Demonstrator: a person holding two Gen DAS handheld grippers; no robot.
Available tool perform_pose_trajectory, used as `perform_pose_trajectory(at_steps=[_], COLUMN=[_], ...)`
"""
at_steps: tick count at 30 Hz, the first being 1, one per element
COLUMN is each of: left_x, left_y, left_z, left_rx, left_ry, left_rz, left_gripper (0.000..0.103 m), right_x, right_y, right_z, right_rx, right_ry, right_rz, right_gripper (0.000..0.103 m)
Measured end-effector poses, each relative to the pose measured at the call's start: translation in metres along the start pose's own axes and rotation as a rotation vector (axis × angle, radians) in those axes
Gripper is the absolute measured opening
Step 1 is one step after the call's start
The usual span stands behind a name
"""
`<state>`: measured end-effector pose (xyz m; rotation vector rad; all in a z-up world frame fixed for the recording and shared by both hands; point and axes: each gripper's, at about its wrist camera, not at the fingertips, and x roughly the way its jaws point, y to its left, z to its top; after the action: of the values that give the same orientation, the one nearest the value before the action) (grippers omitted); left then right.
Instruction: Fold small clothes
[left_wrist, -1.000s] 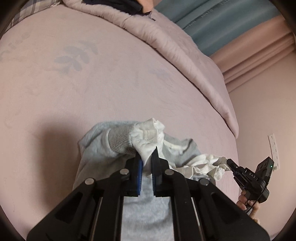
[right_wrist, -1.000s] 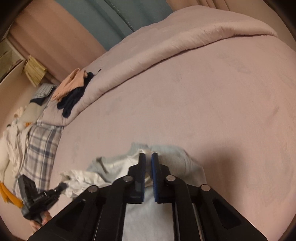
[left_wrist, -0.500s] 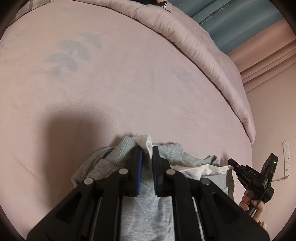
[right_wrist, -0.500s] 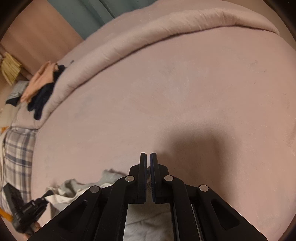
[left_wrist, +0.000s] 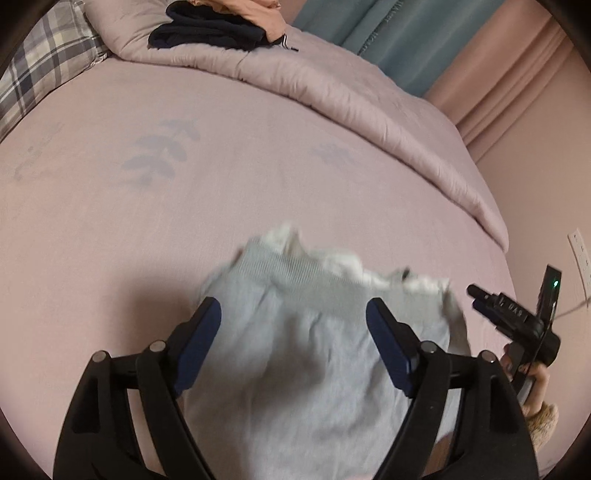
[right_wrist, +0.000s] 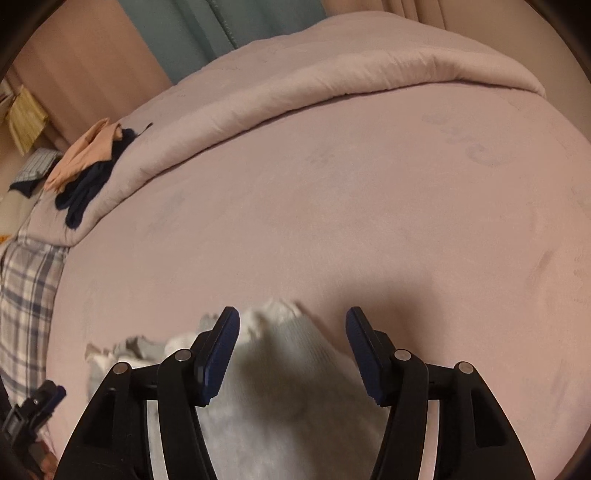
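left wrist view: a pink bed sheet (left_wrist: 258, 155) fills most of the picture, smooth and matte, with faint grey leaf prints.
plaid pillow (left_wrist: 40, 66): far left, a woven check of grey, navy and white.
dark folded clothes (left_wrist: 210, 31): navy knit stacked on the rolled pink duvet (left_wrist: 351, 96), with a peach piece above them; the duvet is thick, puffy and creased along its edge.
left gripper (left_wrist: 293, 315): black angular arms with blue ribbed pads; its jaws are opening and stand wide, and the pads press on nothing.
grey garment (left_wrist: 314, 354): soft jersey with a ribbed band and white frilled trim along its top edge, lying on the sheet between and below the left pads, motion-blurred.
right gripper (left_wrist: 476, 293): at the right edge of this view, black, with a green light, held by a hand (left_wrist: 535, 384) in a fuzzy tan cuff.
right wrist view: the left gripper's tip shows at the bottom left; the plaid pillow sits at the left edge and the clothes stack higher up.
right gripper jaws: opening, parted fairly wide, with the pale ribbed corner of the garment between the pads and blurred; neither pad grips it.
curtains (right_wrist: 192, 40): teal pleated fabric behind the bed.
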<state>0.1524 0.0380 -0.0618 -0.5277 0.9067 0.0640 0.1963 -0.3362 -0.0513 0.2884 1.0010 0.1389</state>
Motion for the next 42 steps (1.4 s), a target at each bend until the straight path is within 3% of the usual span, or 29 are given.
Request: perform_pose_trajectory(at_steps=[7,11,17,20,25,27,28,29,30,33,35,38,42], left_x=[0.001,0.003,0.012,0.012,0.014,0.015,0.015,0.014,0.012,0.003,-0.007,-0.020,-0.029], left_y=[0.024,0.036,0.041,0.039,0.048,0.052,0.056,0.058,0.058,0.048,0.039,0.028,0.030], left_z=[-0.049,-0.075,-0.096,-0.101,-0.105,-0.106,-0.108,-0.109,-0.109,-0.109,-0.109,-0.111,-0.120], left_rx=[-0.062,-0.120,-0.192,-0.197,-0.241,-0.288,-0.311,-0.321,-0.320,-0.266,-0.217,-0.164,-0.177], left_ry=[0.076,0.122,0.169,0.146,0.133,0.128,0.128,0.129,0.127,0.108,0.093,0.071,0.108], left_rz=[0.052,0.012,-0.047,-0.055,-0.101,-0.105,-0.120,-0.147,-0.153,-0.131,-0.109,-0.098,-0.122], left_gripper=[0.082,0.082,0.081,0.080,0.056,0.033,0.031,0.025,0.023,0.020,0.019,0.018,0.018], right_x=[-0.029,-0.040,-0.052,-0.050,-0.040,-0.035,-0.032,-0.030,-0.028,-0.025,-0.035,-0.053,-0.065], right_y=[-0.027,-0.038,-0.050,-0.054,-0.064,-0.066,-0.067,-0.068,-0.068,-0.068,-0.066,-0.061,-0.054], right_z=[-0.041,-0.055,-0.082,-0.093,-0.110,-0.116,-0.119,-0.120,-0.121,-0.125,-0.125,-0.125,-0.125], right_rx=[0.024,0.080,0.136,0.160,0.206,0.217,0.228,0.239,0.249,0.260,0.245,0.209,0.185], right_ry=[0.012,0.021,0.015,0.031,0.074,0.097,0.104,0.107,0.112,0.118,0.082,0.031,0.004], right_rz=[0.033,0.098,0.112,0.106,0.113,0.178,0.220,0.246,0.265,0.271,0.269,0.258,0.242], right_gripper=[0.066,0.068,0.071,0.071,0.071,0.071,0.071,0.065,0.051,0.031,0.025,0.023,0.022])
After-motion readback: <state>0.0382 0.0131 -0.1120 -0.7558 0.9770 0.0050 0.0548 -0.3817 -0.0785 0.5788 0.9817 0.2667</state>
